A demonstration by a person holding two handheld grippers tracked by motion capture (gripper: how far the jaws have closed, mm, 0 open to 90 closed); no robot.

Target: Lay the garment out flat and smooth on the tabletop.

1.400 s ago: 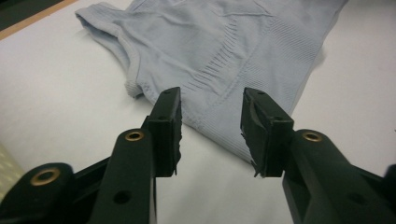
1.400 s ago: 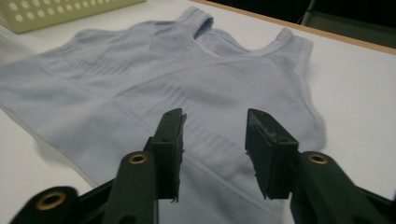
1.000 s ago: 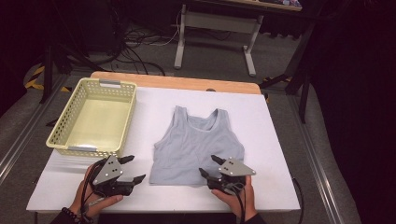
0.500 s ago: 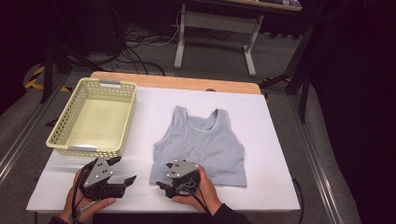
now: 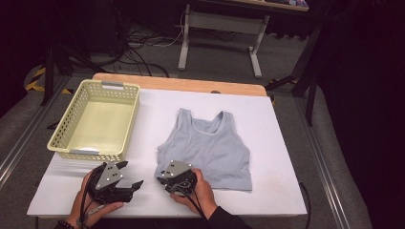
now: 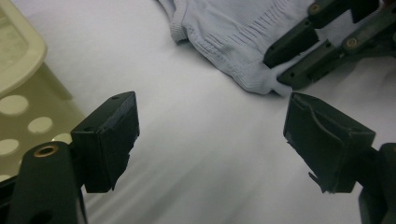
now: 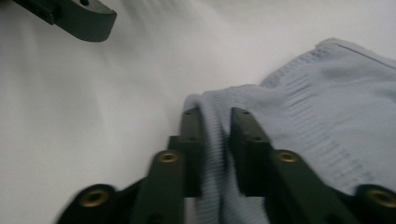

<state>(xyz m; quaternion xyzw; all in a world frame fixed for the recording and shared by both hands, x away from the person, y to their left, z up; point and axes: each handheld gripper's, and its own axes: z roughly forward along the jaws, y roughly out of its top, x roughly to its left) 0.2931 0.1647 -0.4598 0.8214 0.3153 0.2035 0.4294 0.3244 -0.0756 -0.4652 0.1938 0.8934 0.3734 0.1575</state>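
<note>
The desk, covered in white, runs across the middle of the high view. On it, at the left of the frame, stands a pale yellow perforated basket with nothing in it. Right of centre lies a light blue ribbed tank top, spread flat with its straps toward the top of the frame and its hem toward the bottom.

The top looks light, soft and limp. It should drape and fold rather than hold any shape, and one pinch would probably gather only the near layers. The ribbed hem is the thickest, firmest part, so its corners seem the best places to take hold.

The right hand-held gripper sits at the hem's lower left corner. Its jaws have just been closing, and the right gripper view shows them clamped on a bunched ridge of hem. The left hand-held gripper rests near the lower left of the frame, close beside that corner, with its jaws wide apart over bare desk and nothing between them. Lifting by this one corner, the fabric would likely hang and twist.
</note>
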